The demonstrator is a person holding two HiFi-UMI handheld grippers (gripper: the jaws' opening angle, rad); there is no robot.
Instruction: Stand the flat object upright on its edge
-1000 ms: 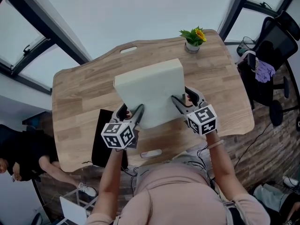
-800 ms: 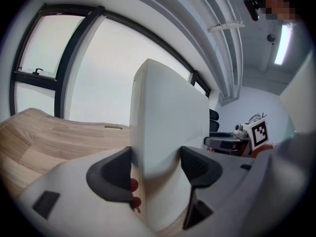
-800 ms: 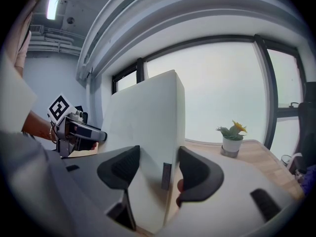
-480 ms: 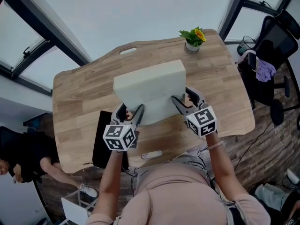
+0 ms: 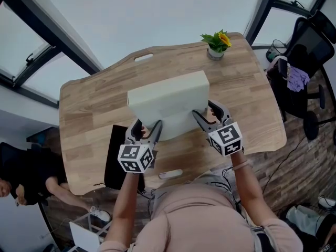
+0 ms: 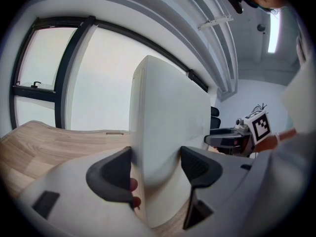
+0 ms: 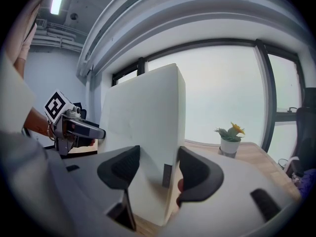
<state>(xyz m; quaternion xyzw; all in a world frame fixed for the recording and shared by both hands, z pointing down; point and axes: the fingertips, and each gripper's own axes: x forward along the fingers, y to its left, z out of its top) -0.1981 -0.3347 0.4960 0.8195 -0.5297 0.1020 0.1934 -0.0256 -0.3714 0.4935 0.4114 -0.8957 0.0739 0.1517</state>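
Wooden table (image 5: 89, 114) beside tall windows, with a potted plant (image 5: 216, 42) at its far edge. A thick white slab (image 5: 168, 101) stands close to upright at the centre, lower edge on the wood. Its ends are clamped by the left gripper (image 5: 147, 126) and right gripper (image 5: 206, 110), jaws closed across its thickness. Released while leaning, or unevenly, it would likely topple flat, perhaps toward the plant.
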